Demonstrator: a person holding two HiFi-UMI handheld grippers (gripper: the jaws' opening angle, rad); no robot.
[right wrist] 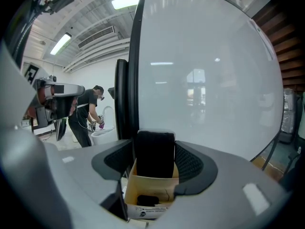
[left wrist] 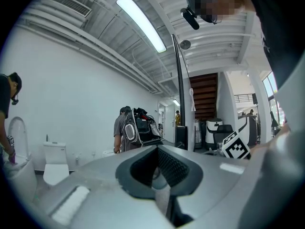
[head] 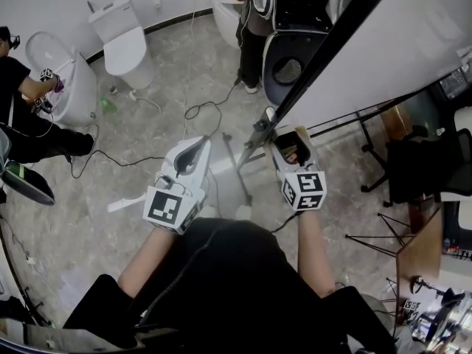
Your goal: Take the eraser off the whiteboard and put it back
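The right claw (right wrist: 156,150) is up at the lower left corner of the whiteboard (right wrist: 205,80), just right of its dark frame bar (right wrist: 134,80). It stands wide, near its widest, with the eraser (right wrist: 155,160) upright between the pads. The pads sit just beside the eraser's two long sides. I see no squeeze, so I read it as bracketed, not gripped.

The eraser's dark face is toward the claw, with a pale rim on top. Its lower end drops behind the wall of a small cardboard box (right wrist: 151,187) below the claw. I can't tell whether the eraser clings to the board or stands in that box. Something small and dark (right wrist: 148,200) lies on the box floor, too small to name.

The wide spread makes sense: the eraser is broad and is taken across its width, so the pads need nearly full opening to clear it. The claw tilts slightly down to meet the board's low edge.

The left claw (left wrist: 159,162) is closed on nothing. It is held level off to the left, well apart from the board and parked out of the way, since one hand is enough here.

Open pads around an eraser at the board fit either the reach or the set-down, and I can't tell which. The risk is a pad snagging an edge and tipping the eraser.

At far left a person (head: 22,102) works at a toilet (head: 63,80), unrelated to the task.
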